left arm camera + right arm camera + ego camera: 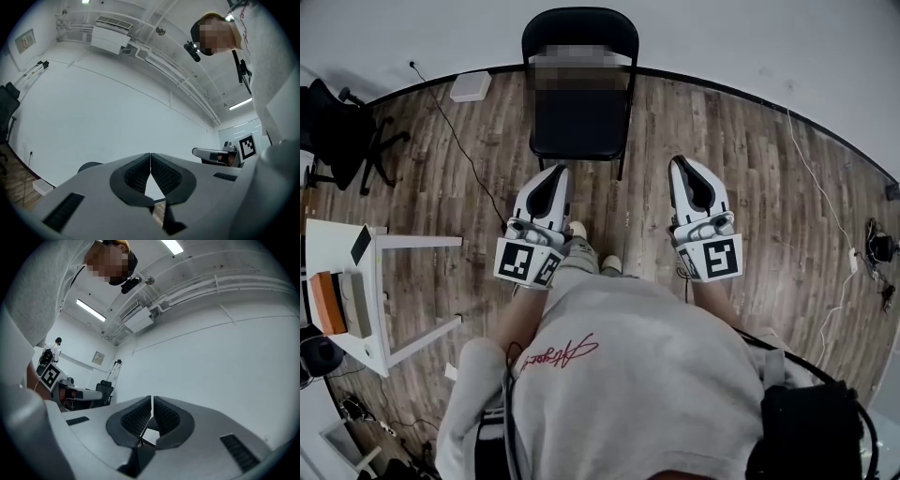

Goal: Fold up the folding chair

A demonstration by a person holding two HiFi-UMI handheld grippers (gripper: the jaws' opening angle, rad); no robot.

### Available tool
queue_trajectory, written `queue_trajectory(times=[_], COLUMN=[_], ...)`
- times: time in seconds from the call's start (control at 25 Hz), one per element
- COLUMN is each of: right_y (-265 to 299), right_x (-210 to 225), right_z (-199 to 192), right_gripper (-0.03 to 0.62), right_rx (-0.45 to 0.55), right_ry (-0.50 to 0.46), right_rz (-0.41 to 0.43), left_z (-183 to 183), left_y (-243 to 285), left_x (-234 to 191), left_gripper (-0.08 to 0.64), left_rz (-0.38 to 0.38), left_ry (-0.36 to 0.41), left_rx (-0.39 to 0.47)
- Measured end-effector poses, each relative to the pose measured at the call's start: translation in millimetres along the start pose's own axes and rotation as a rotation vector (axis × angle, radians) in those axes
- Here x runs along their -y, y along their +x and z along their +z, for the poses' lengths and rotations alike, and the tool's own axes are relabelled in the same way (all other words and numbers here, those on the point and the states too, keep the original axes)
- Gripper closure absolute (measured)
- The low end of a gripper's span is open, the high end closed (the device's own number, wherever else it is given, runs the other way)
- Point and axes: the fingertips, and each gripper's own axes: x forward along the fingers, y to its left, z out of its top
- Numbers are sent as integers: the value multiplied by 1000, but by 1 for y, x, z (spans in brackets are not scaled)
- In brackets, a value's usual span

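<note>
A black folding chair (579, 89) stands unfolded on the wood floor against the white wall, straight ahead in the head view. My left gripper (555, 173) is held out in front of the person, short of the chair's front left corner and apart from it. My right gripper (684, 167) hangs level with it, to the right of the seat. Both are shut with nothing between the pads. In the left gripper view the left gripper (150, 156) points slightly up at the wall, and the chair's back (89, 166) peeks over its body. The right gripper (152, 400) faces the same wall.
A white table (366, 291) with an orange box (326, 302) stands at the left. A black office chair (337, 131) sits at the far left. A cable (459, 141) runs across the floor left of the folding chair, and another cable (825, 202) lies at the right.
</note>
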Motion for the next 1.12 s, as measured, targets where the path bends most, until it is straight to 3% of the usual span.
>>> queue_trajectory(times=[0.24,0.44,0.92,1.12], right_y=[22,54,229,278], right_x=[12,26,95,117], right_z=[-11,-19,-65,-90], right_gripper=[575,575,575,575], right_rx=[-4,10,-33,-87], right_ry=[10,-9,-35,-16], right_rz=[-5,-20,-65,-88], left_z=[-5,-16,-27,-37], left_y=[15,55,197,235], left_x=[-23,-48,-169,-201], left_gripper=[543,543,541,541], left_rz=[19,-13,-92,-125], left_ry=[-1,-18,-48,-68], left_rx=[-3,-15,-51,-84])
